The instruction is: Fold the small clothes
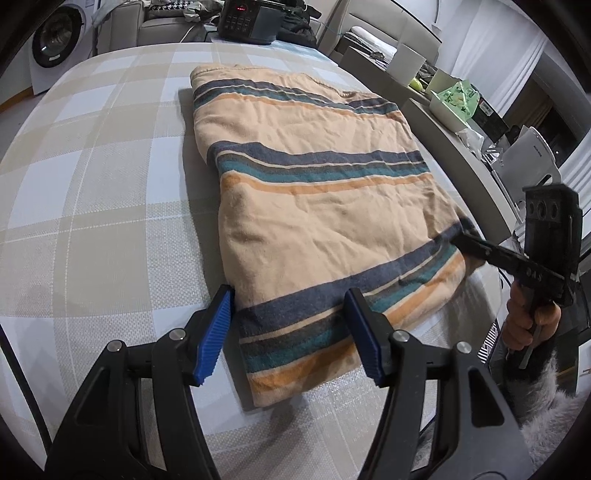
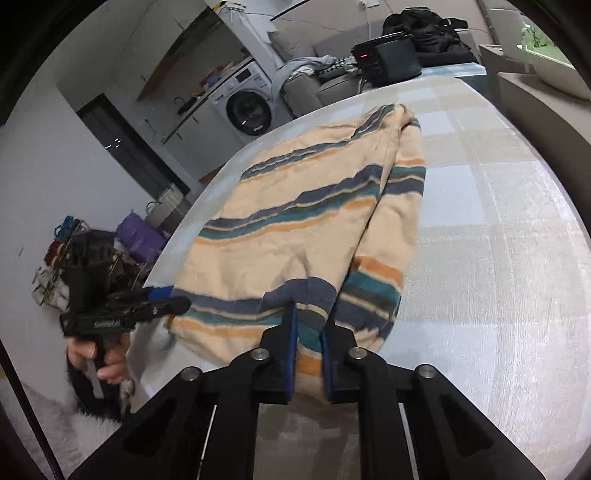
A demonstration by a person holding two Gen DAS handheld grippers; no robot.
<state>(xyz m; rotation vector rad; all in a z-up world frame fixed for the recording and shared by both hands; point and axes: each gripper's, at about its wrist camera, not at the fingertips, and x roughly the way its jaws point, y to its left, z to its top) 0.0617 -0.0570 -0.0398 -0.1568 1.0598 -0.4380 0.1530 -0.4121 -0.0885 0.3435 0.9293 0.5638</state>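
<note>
Flanking garment (image 1: 314, 206) hem, left tool (image 1: 288, 332) agape

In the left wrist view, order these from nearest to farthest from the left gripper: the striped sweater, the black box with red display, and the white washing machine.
1. Peach striped sweater: its near hem lies between the open fingers of the left gripper.
2. Black box with red display: table's far edge, centre.
3. White washing machine: beyond the table, far left.
</note>
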